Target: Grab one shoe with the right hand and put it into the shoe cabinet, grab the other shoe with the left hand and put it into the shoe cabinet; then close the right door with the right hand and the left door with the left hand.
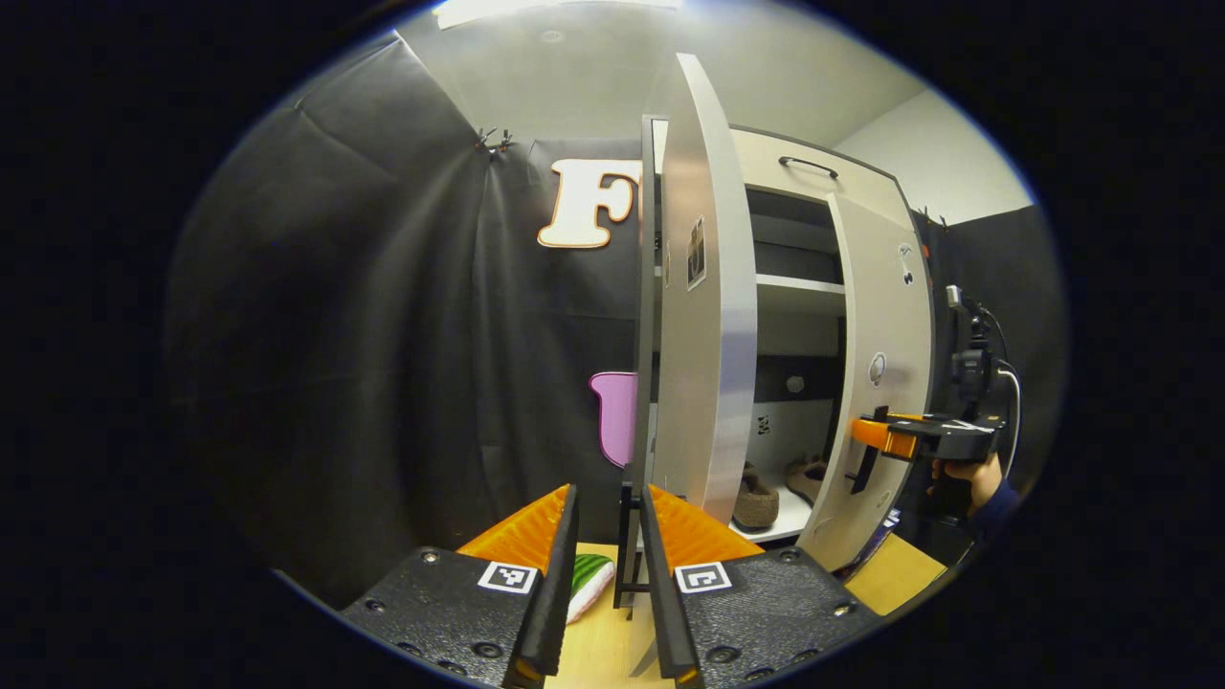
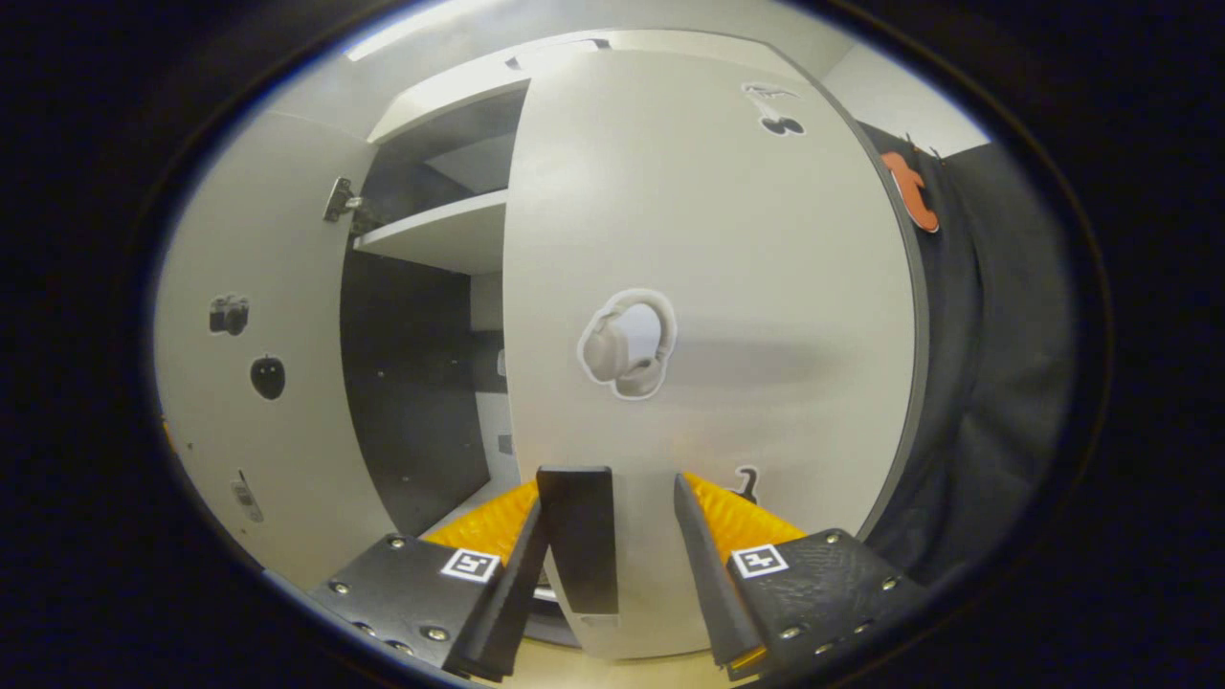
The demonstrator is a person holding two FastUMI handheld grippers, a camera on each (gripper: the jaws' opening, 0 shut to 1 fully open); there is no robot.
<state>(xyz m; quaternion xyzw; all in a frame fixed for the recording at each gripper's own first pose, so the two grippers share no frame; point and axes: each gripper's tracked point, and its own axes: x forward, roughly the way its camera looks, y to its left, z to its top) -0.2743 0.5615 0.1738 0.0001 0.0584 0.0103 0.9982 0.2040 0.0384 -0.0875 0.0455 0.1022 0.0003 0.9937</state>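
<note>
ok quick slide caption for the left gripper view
Left gripper at the left door's edge; both shoes sit in the cabinet while the right gripper meets the right door.

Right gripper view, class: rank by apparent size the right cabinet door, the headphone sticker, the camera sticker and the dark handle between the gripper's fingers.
1. right door, by far the largest.
2. handle, though it sits nearest the camera, which enlarges it.
3. headphone sticker.
4. camera sticker, smallest, on the farther left door.
</note>
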